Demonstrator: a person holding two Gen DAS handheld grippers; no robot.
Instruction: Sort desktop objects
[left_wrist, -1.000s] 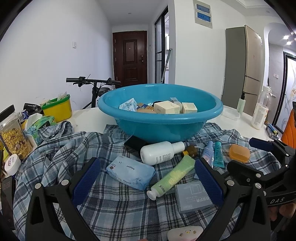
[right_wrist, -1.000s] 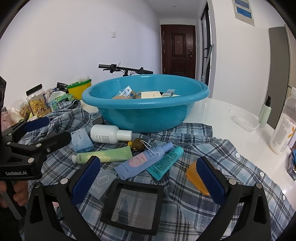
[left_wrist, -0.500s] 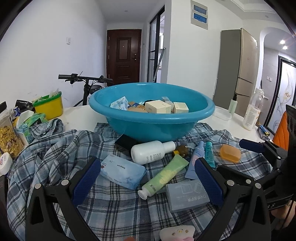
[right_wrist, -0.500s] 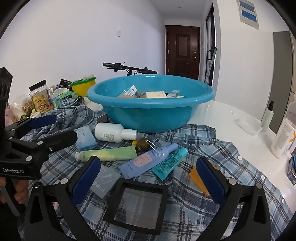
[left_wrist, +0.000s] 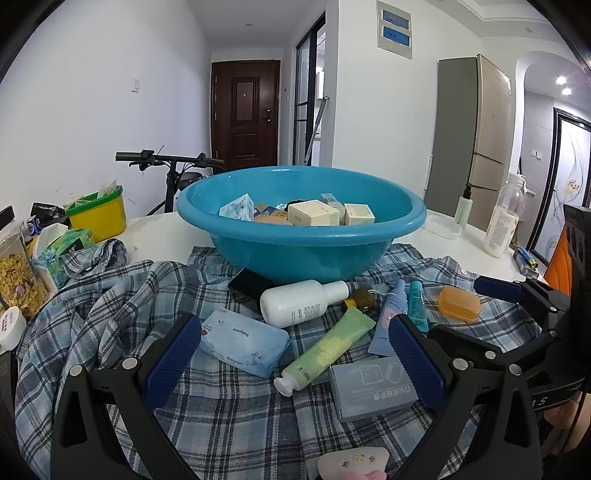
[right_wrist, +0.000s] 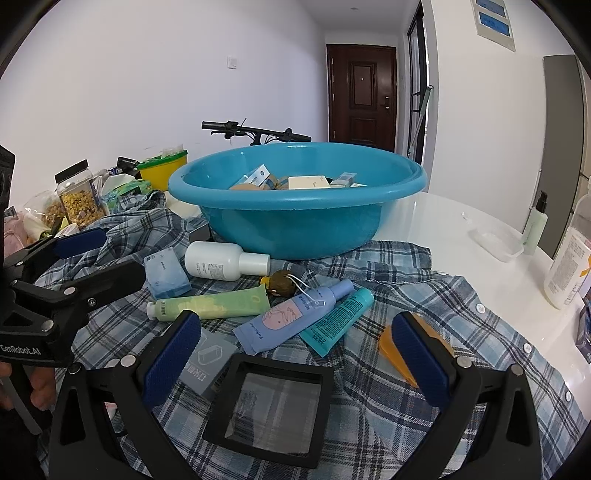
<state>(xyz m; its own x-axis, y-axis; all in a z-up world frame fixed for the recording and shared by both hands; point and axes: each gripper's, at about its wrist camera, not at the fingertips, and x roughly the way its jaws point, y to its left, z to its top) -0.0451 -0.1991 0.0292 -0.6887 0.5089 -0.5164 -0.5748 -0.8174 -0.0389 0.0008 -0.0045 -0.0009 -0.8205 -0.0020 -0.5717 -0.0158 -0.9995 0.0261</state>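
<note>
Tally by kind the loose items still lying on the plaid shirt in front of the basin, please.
Squeeze tubes: 3 (green, lavender, teal)
Bottles: 1 (white)
Wipe packs: 1 (blue)
Boxes: 1 (grey)
Orange cases: 1
Square magnifiers: 1
Brown round charms: 1
Black flat items: 1
Total: 10
</note>
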